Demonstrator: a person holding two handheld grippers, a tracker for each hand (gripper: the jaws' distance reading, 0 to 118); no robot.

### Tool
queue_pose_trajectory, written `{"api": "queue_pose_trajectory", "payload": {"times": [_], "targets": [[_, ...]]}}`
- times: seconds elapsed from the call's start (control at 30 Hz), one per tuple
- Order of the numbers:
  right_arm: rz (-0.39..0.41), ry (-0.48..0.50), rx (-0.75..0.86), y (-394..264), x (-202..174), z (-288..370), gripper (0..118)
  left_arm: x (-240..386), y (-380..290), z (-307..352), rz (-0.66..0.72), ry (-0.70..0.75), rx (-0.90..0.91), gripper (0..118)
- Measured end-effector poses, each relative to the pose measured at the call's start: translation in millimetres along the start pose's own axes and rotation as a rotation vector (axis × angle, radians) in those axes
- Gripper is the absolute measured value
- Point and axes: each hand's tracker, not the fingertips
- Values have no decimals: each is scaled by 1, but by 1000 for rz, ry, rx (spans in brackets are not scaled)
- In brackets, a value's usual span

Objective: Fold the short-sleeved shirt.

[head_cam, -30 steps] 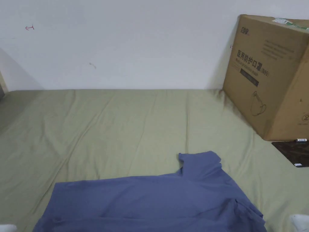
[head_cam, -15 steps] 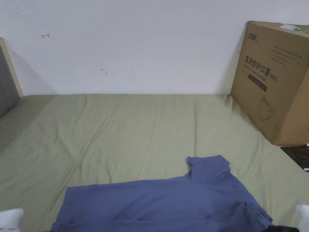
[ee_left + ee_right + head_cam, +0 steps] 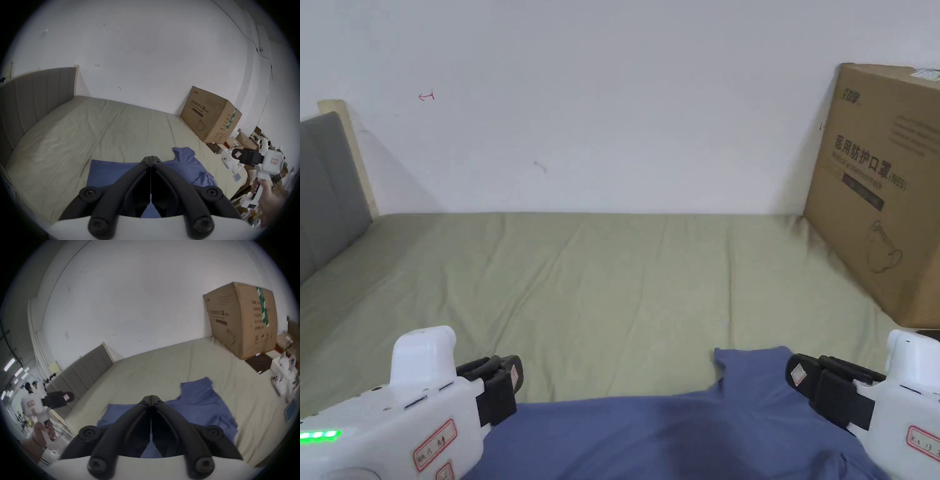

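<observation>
A blue short-sleeved shirt (image 3: 675,431) lies spread on the green bed sheet (image 3: 600,287) near the front edge, one sleeve (image 3: 750,375) pointing toward the wall. My left gripper (image 3: 509,378) hovers at the shirt's left edge, jaws together with nothing between them. My right gripper (image 3: 800,374) hangs over the shirt's right side by the sleeve, also shut and empty. In the left gripper view the shirt (image 3: 113,170) lies below the closed gripper (image 3: 151,157). The right gripper view shows the shirt (image 3: 199,405) beneath its closed gripper (image 3: 151,396).
A large cardboard box (image 3: 887,187) stands at the bed's far right against the white wall. A grey padded headboard (image 3: 328,187) borders the left side. Boxes and small items (image 3: 235,155) crowd the floor beyond the bed's right edge. People (image 3: 32,387) stand far off.
The head camera has tilted and shifted, so the shirt sits lower in view. Both grippers have risen into the head view at the bottom corners.
</observation>
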Motion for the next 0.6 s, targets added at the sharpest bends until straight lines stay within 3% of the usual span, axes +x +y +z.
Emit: {"api": "queue_pose_trajectory", "payload": {"times": [0.1, 0.2, 0.37, 0.4, 0.43, 0.47, 0.5, 0.6], "targets": [[6, -14, 27, 5, 4, -7, 0, -16, 23, -21, -56, 63, -55, 0], [-33, 8, 60, 12, 13, -16, 0, -52, 45, -72, -70, 150, -281, 0], [-248, 88, 65, 13, 31, -34, 0, -143, 31, -174, 104, 171, -583, 3], [-301, 113, 59, 10, 37, -37, 0, -154, 24, -190, 93, 206, -606, 22], [-352, 148, 43, 8, 43, -41, 0, -165, 18, -203, 81, 222, -624, 60], [-372, 166, 42, 6, 46, -44, 0, -170, 11, -214, 55, 244, -636, 105], [-375, 150, 39, 5, 51, -46, 0, -177, 4, -226, 39, 259, -664, 113], [-371, 71, 20, 2, 59, -52, 0, -187, -17, -250, 15, 256, -684, 108]]}}
